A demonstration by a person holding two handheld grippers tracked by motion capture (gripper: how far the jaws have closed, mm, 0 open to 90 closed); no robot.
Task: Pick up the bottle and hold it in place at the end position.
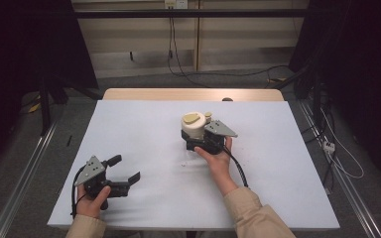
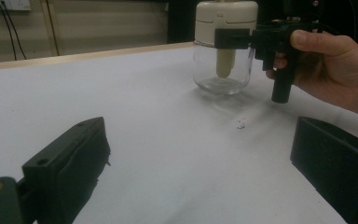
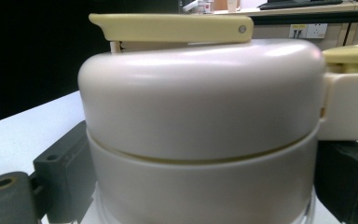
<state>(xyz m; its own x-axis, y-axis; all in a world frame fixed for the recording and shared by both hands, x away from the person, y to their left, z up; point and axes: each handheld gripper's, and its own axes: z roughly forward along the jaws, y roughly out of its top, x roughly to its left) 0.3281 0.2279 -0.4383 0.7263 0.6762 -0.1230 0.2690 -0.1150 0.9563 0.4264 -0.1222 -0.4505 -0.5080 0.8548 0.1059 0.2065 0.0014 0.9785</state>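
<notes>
A glass jar with a cream lid and a yellowish flip handle stands near the middle of the white table. My right gripper reaches it from the near right, its jaws closed on either side of the lid. In the left gripper view the jar is clear, with a cream piece hanging inside, and a hand holds the right gripper at lid height. My left gripper rests at the front left, open, with bare table between its fingers.
The white board covers a wooden table whose far edge shows. A small speck of debris lies just in front of the jar. Cables and a power strip lie on the floor to the right.
</notes>
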